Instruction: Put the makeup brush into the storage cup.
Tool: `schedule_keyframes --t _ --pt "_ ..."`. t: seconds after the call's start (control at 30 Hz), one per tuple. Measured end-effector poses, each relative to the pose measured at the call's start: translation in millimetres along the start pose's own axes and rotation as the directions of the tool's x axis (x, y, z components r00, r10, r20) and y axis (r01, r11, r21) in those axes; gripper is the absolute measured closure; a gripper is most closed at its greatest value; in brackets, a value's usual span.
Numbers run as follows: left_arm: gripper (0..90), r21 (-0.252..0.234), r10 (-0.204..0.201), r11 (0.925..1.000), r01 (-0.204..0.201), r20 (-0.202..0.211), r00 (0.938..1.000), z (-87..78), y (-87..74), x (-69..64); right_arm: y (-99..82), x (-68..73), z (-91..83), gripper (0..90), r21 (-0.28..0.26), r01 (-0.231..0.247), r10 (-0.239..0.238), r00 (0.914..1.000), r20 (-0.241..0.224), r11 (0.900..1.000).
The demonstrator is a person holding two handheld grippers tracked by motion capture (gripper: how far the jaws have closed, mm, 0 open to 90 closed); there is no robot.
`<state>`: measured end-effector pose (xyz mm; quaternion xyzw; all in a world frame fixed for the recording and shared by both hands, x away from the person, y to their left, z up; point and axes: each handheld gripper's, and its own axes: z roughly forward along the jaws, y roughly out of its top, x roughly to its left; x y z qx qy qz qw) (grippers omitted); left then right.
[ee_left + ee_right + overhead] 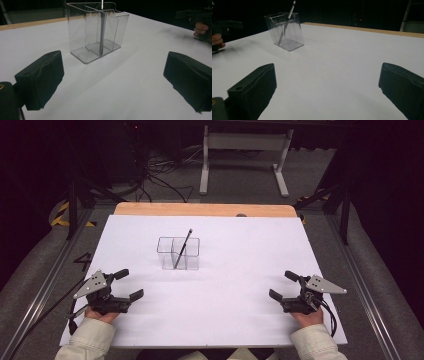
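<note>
The pen (pixel 183 248) leans tilted in the clear holder (pixel 178 253), which has 2 compartments and stands mid-tabletop (pixel 240 320), well apart from both tools. We hold the left tool (pixel 129 284) and the right tool (pixel 281 285) near the front corners, each with jaws spread wide and empty. We judge the risks thus: the holder looks light and transparent, so a jaw could clip its rim unseen and tip it. A pinch high on the slanted pen could lever the holder over or let the pen slip.
</note>
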<state>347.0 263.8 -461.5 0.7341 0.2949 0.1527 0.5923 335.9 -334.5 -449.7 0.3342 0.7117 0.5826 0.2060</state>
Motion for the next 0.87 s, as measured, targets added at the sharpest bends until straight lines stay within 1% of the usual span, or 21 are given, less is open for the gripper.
schedule_keyframes --t 0.13,0.2,0.3,0.33,0.4,0.47,0.57,0.87 --pt "3.8 0.024 0.003 0.9997 -0.003 0.001 1.0000 2.8 -2.2 -1.2 -1.5 0.0 0.7 1.8 0.008 -0.009 0.009 0.9999 0.007 0.9999" --pt "3.8 0.026 0.006 0.9996 -0.006 0.003 1.0000 3.3 -2.3 -0.8 -1.8 0.0 1.0 1.8 0.010 -0.010 0.010 0.9999 0.008 0.9999" --pt "3.8 0.032 -0.013 0.9994 0.014 -0.006 0.9999 4.3 -3.0 1.2 -2.4 0.0 2.3 1.8 0.017 -0.010 0.009 0.9999 0.009 0.9998" --pt "3.8 0.033 -0.015 0.9993 0.016 -0.015 0.9998 4.7 -3.0 1.9 -2.5 -0.1 2.6 1.8 0.017 -0.009 0.009 0.9999 0.008 0.9998" --pt "3.9 0.034 -0.017 0.9993 0.018 -0.019 0.9997 5.1 -2.9 2.3 -2.6 -0.2 3.0 1.8 0.017 -0.010 0.010 0.9999 0.009 0.9998" --pt "4.2 0.042 -0.010 0.9991 0.011 -0.029 0.9995 5.8 -2.9 2.5 -2.7 -0.1 3.7 1.8 0.019 -0.008 0.008 0.9999 0.009 0.9998" --pt "4.6 0.049 -0.002 0.9988 0.004 -0.027 0.9996 7.2 -3.1 1.6 -2.9 -0.1 4.7 1.8 0.022 -0.008 0.007 0.9999 0.010 0.9997" --pt "4.6 0.043 0.004 0.9991 -0.003 -0.026 0.9996 6.8 -2.6 1.3 -2.6 0.2 4.3 1.8 0.016 -0.008 0.007 0.9999 0.008 0.9998"
